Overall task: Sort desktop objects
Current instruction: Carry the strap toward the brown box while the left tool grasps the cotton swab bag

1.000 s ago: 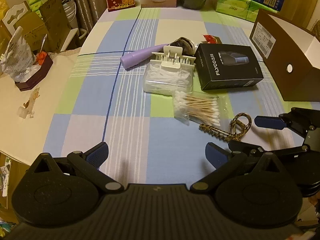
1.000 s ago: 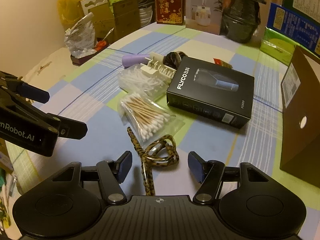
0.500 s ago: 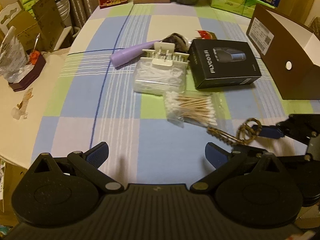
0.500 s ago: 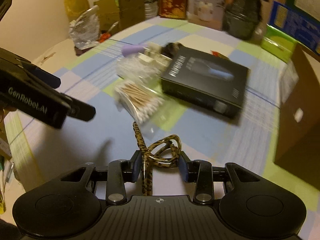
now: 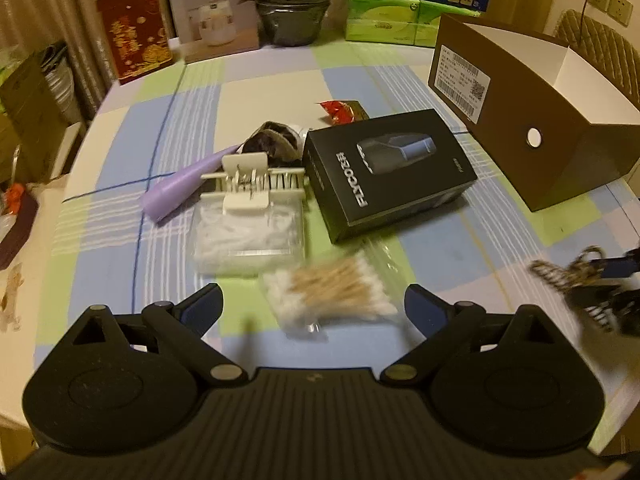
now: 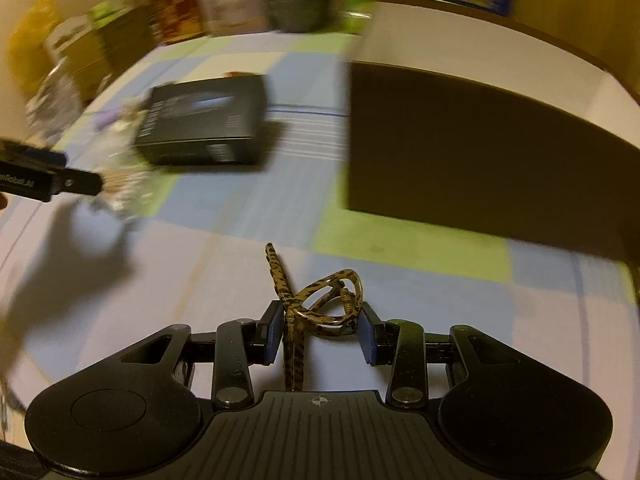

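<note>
The right gripper [image 6: 320, 330] is clamped on a looped leopard-print hair tie [image 6: 320, 304], its blue pads pressing the loop from both sides, with one strand trailing forward; the tie hangs above the blue, green and white checked tablecloth [image 6: 400, 280]. Just beyond the tie stands a tall brown cardboard box with a white inside [image 6: 460, 152], though the right wrist view is smeared by motion, so how near it is can only be roughly judged. To the left of that box lies a flat black carton with a shaver pictured on it [image 5: 388, 172]. Left of the carton are a cream claw hair clip [image 5: 252, 184], a clear bag of white floss picks [image 5: 248, 236] and a lilac tube [image 5: 184, 186]. The left gripper [image 5: 314, 308] has just been closing slightly yet stands wide apart, holding nothing, over a clear packet of wooden cotton swabs [image 5: 332, 296].
</note>
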`<state>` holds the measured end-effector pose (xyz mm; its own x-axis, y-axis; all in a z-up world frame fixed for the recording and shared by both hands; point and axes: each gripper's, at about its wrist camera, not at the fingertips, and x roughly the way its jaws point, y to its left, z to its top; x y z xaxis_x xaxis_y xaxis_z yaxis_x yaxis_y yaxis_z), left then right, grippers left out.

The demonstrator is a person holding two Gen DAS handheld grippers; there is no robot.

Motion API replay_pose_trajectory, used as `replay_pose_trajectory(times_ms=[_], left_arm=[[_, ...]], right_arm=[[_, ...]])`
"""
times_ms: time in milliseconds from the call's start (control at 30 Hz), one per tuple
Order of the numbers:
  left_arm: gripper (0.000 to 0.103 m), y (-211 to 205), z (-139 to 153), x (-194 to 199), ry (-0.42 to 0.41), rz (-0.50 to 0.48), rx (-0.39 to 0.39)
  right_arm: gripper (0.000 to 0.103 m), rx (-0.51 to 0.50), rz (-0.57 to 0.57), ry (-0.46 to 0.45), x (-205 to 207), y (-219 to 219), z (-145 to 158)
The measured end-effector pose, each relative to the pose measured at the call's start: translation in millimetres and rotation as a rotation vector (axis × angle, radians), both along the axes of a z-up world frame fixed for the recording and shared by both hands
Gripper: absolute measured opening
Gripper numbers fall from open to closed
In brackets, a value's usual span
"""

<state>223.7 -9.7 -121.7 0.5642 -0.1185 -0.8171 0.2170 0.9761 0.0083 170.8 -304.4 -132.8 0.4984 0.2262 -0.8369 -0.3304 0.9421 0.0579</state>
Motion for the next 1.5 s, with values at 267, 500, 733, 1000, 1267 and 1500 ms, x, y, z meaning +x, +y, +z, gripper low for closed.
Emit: replay_pose_trajectory(times_ms=[267,500,733,1000,1267,1500], left_arm=[[0.091,2.9,-20.3,20.5,0.09,0.024,-0.188],[0.091,-42.4,-17.9,0.1,0.122,-0.134,-0.234],[0.091,-57.1,-9.7,-3.2,0.065,-0.244,-0.065],[0.085,-80.0,-23.8,26.6,0.09,-0.297,0.022],[0.044,-91.4,-31.3,28.7,0.127,-0.3,0.026],[0.027,-98.1,-27.3,27.4,0.153,-0.163,0.017]], right_arm=[[0.036,-0.002,-0.151,0.004,-2.9,-57.2,8.3],[0.036,-0.006,-0.201,0.002,1.5,-79.7,10.6],[0.036,0.006,-0.213,0.007,8.4,-89.2,10.4],[0.036,0.013,-0.197,0.015,10.1,-89.5,9.7],[0.036,0.029,-0.178,0.013,11.0,-95.4,9.3],[0.036,0.009,-0.129,-0.006,17.2,-93.1,6.1]])
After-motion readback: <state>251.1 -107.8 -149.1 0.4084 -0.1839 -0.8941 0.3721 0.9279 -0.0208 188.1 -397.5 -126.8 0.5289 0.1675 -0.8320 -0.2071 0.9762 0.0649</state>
